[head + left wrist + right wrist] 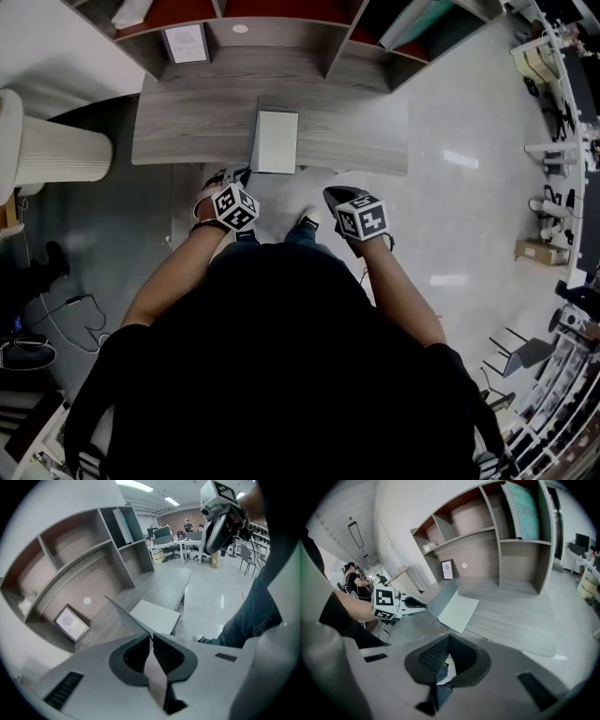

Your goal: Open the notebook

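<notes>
The notebook (277,141) lies near the front edge of the grey wooden desk (187,122), and a white page (157,616) shows. Its grey cover (123,613) is raised at a slant off the page. My left gripper (151,637) is shut on the cover's free edge; the sheet runs between its pads. In the right gripper view the same gripper (412,604) holds the tilted cover (443,599) above the page (459,611). My right gripper (342,199) hangs off the desk's front edge, right of the notebook, shut with nothing in it (449,637).
A shelf unit with open cubbies (281,28) backs the desk. A small framed picture (186,43) leans at its left and a teal board (522,503) stands in a right cubby. A white ribbed cylinder (47,150) stands left of the desk. Office furniture lines the far right.
</notes>
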{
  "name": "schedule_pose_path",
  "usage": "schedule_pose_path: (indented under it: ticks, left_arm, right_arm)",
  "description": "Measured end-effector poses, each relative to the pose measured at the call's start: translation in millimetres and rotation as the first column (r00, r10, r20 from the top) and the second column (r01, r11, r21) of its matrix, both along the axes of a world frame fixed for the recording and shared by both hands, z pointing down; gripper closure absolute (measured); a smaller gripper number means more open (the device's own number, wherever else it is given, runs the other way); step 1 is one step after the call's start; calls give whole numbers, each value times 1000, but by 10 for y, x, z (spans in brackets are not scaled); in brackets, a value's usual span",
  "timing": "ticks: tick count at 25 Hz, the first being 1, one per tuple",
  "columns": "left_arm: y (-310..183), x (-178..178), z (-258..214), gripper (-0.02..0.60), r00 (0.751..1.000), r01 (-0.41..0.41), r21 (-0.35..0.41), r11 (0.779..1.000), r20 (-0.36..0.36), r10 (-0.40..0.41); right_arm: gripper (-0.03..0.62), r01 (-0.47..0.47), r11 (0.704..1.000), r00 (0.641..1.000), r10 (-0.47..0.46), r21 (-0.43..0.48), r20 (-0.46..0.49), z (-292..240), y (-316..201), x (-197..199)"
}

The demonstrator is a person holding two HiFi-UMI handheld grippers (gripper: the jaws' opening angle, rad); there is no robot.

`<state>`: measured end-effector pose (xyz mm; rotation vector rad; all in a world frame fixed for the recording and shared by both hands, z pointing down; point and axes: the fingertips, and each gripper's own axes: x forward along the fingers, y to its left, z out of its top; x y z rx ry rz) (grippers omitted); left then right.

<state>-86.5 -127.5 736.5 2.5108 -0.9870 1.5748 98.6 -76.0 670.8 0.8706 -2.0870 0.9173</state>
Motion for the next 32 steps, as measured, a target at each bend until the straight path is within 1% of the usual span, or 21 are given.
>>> schedule_pose_path:
  ticks: [8, 16, 24, 32]
  left_arm:
    - [13, -226, -11, 549, 999, 45, -22, 999, -12, -45]
    - [-19, -418, 38, 549, 996, 82, -26, 996, -16, -82]
    - [-32, -644, 100, 549, 994, 109, -38, 993, 2, -109]
    - [-53, -851, 213, 549, 990, 143, -67, 987, 2, -143]
  right_arm:
    - [592, -6, 1000, 1000, 6, -8, -6, 12, 71, -49]
    - [592, -17, 1000, 1000, 17, -14, -19, 69, 131, -57]
    - [592, -19, 999, 999, 19, -25, -28, 80, 173, -81]
    - [592, -31, 999, 999, 30, -38, -35, 145, 196, -130]
